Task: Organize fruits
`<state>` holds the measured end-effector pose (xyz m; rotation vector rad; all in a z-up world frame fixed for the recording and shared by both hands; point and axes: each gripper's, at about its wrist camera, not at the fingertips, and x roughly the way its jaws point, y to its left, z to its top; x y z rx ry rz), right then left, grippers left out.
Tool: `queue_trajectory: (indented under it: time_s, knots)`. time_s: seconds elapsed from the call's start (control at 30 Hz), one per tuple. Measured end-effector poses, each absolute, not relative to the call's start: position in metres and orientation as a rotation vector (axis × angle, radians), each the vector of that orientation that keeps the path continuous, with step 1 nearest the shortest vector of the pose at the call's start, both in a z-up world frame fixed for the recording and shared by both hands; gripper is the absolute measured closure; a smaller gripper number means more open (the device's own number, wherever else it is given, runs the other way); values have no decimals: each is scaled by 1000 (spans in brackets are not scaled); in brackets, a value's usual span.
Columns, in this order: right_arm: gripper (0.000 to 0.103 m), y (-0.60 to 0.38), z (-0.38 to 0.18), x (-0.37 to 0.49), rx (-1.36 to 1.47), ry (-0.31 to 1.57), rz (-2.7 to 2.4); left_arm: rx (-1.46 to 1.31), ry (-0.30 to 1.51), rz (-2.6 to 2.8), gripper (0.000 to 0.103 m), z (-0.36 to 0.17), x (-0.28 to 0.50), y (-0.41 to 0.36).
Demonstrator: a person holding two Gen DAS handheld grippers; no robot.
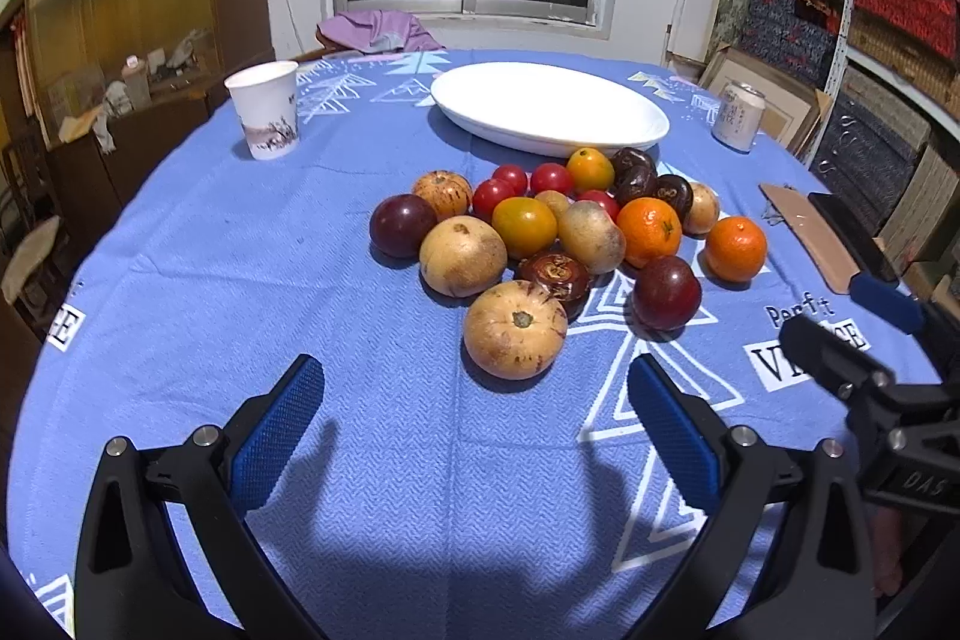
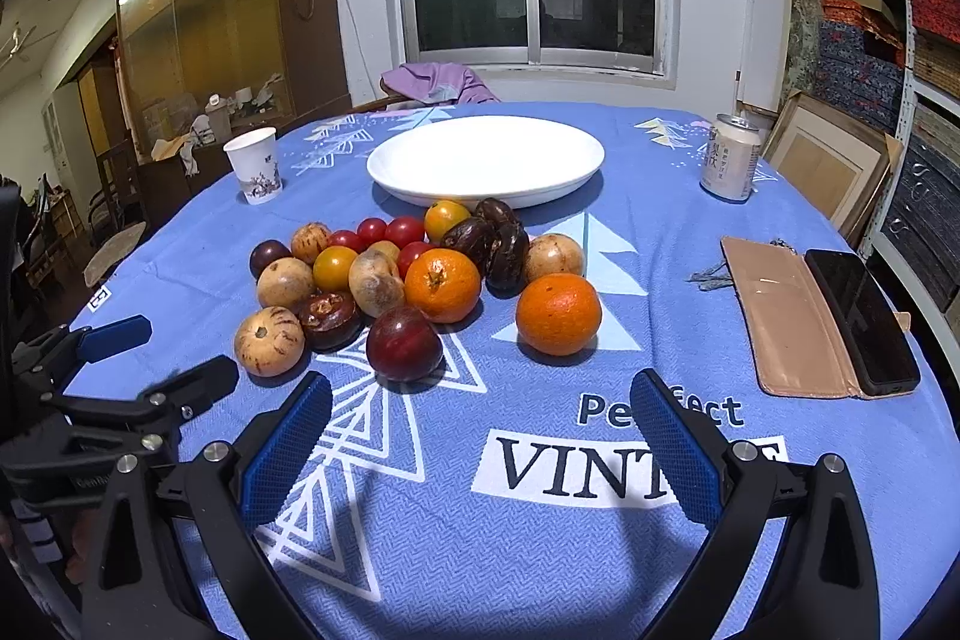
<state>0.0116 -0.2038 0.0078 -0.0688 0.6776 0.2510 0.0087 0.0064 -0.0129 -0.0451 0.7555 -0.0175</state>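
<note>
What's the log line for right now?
left gripper: open, empty | right gripper: open, empty | fruits: piled on cloth | plate: empty

Home dining rm: tablecloth [image 2: 600,232], cabinet [image 2: 198,28]

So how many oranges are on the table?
2. One orange sits in the fruit pile; the other orange sits alone, right of it. More could hide behind.

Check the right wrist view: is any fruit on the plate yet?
No, the plate is bare; the fruit all sits on the cloth in front of it.
</note>
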Motion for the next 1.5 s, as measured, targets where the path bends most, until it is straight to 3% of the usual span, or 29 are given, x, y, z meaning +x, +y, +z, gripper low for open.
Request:
queue_trajectory:
  time_s: [0.3, 0.33, 0.4, 0.43, 0.77, 0.93, 1.07, 1.13, 1.37, 1.5]
  knots:
    - [3, -221, 5, 21, 36, 705, 358, -42, 862, -103, 5, -24, 27, 2]
    - [3, -225, 5, 22, 66, 706, 392, -48, 878, -104, 9, -25, 32, 3]
    - [3, -234, 6, 25, 124, 703, 463, -35, 922, -122, 30, -29, 43, 3]
    - [3, -239, 6, 29, 140, 711, 476, -33, 937, -142, 33, -31, 49, 4]
    - [3, -240, 8, 75, -112, 775, 352, 17, 935, -149, 33, -41, 70, -3]
    - [17, -228, 0, 88, -155, 753, 378, 4, 897, -162, 35, -37, 73, -2]
    - [19, -227, -14, 91, -162, 770, 385, -11, 891, -181, 51, -38, 72, 0]
    - [20, -233, -13, 94, -132, 774, 385, -7, 885, -193, 55, -38, 69, -2]
    - [31, -232, -18, 105, -115, 808, 373, -9, 864, -204, 55, -35, 65, -3]
    - [48, -232, -22, 112, -101, 833, 365, -12, 892, -187, 56, -40, 68, -1]
